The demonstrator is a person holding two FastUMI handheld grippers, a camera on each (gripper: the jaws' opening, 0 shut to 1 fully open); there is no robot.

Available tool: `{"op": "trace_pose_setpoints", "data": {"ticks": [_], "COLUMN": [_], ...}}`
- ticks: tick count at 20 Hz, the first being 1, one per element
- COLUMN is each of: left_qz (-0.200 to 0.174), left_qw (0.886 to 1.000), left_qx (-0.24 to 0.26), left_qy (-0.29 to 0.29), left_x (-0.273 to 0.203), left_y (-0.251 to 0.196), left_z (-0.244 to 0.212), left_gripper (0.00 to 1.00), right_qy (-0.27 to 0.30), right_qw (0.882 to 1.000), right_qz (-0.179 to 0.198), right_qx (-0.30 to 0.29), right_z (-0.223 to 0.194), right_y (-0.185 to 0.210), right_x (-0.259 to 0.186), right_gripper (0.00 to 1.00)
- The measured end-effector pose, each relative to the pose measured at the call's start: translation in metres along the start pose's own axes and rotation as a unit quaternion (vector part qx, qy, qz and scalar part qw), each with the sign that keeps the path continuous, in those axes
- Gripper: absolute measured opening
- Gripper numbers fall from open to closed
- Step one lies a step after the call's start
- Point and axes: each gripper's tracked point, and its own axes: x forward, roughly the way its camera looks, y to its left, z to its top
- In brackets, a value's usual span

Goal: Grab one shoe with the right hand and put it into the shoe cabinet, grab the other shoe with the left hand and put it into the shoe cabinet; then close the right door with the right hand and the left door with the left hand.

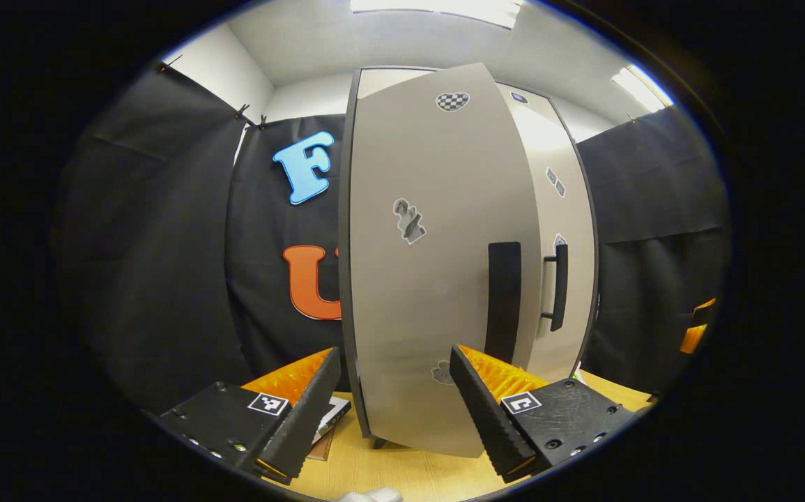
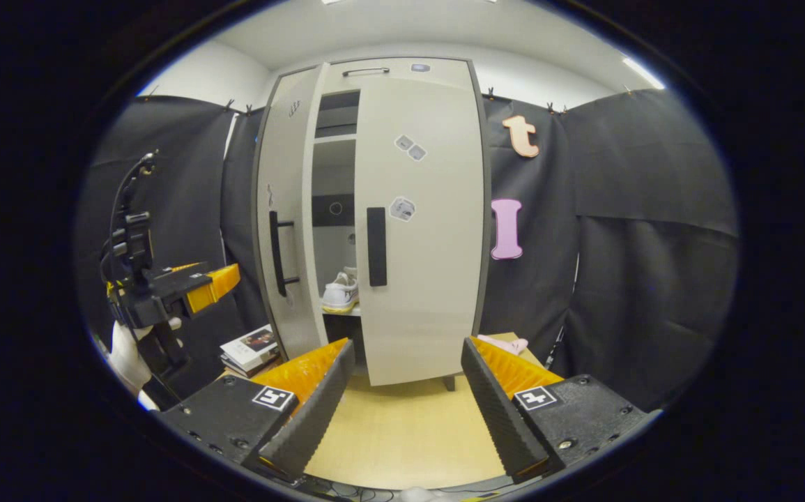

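Shoe cabinet (image 2: pixel 374 223) stands on the counter (image 2: pixel 409 425), 12 o'clock of the right gripper (image 2: pixel 408 404). Right fingers spread wide, nothing held. Right door (image 2: pixel 419 230) flush; left door (image 2: pixel 284 223) ajar. Through the gap, a white shoe (image 2: pixel 341 291) sits on a shelf, well apart from the fingers. Left gripper (image 2: pixel 217 279) at 9 o'clock, held by a gloved hand (image 2: pixel 127 355); books (image 2: pixel 252 346) near the cabinet foot.

Left gripper view: left gripper (image 1: pixel 395 411) wide open, empty, left door (image 1: pixel 437 265) close at 12 o'clock, its handle (image 1: pixel 503 300) just above the 3 o'clock-side finger (image 1: pixel 489 411).
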Motion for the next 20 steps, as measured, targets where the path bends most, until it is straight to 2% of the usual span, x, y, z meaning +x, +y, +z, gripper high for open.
{"op": "trace_pose_setpoints", "data": {"ticks": [10,13,18,20], "left_qz": [-0.015,-0.007,-0.002,0.016], "left_qw": [1.0,1.0,1.0,1.0], "left_qx": [-0.009,0.001,-0.011,-0.001], "left_qy": [-0.006,0.004,0.022,0.025], "left_x": [-0.057,-0.075,-0.109,-0.121], "left_y": [-0.022,-0.022,-0.016,-0.006], "left_z": [0.023,0.02,0.019,0.019], "left_gripper": [0.95,0.95,0.95,0.95], "right_qy": [-0.033,-0.04,-0.062,-0.064], "right_qw": [0.999,0.999,0.998,0.998], "right_qz": [0.016,0.014,0.016,0.015], "right_qx": [0.002,-0.002,-0.006,-0.005], "right_z": [0.023,0.028,0.037,0.035], "right_y": [0.019,0.022,0.032,0.033], "right_x": [-0.005,-0.008,-0.02,-0.022], "right_gripper": [0.99,0.99,0.99,0.99]}}
